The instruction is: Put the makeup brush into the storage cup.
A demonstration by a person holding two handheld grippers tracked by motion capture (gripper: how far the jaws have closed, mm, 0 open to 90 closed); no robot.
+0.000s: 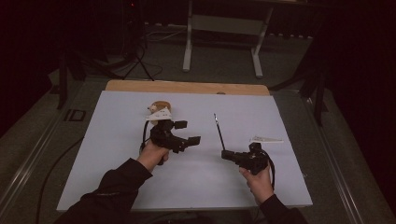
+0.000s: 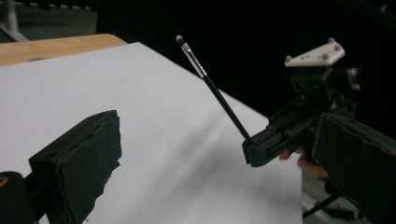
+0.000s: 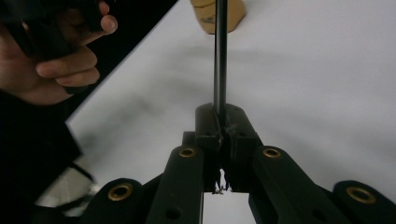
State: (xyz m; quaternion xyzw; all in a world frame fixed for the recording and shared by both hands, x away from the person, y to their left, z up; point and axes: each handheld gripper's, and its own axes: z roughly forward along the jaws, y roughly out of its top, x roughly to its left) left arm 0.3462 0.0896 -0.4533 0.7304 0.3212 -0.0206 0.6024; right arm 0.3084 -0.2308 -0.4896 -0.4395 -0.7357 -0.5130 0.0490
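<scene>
A thin black brush [image 1: 218, 132] with a metal ferrule and a small dark tip lies along the jaws of my right gripper [image 1: 226, 154], which is shut on its handle end. In the right gripper view the jaws [image 3: 220, 116] meet around the handle [image 3: 220, 56], and the brush points away toward a tan object [image 3: 219, 14]. My left gripper [image 1: 187, 132] stands open over the white sheet [image 1: 116, 154], nothing between its fingers. In the left gripper view its wide-apart jaws frame the brush [image 2: 212, 88] and the right gripper [image 2: 256, 148] beyond.
A tan rounded object with a white piece on it [image 1: 159, 110] sits just behind the left gripper. A white slip [image 1: 266, 139] lies to the right of the brush. The wooden table edge [image 1: 187, 87] runs along the back; a metal frame [image 1: 224, 28] stands beyond on the floor.
</scene>
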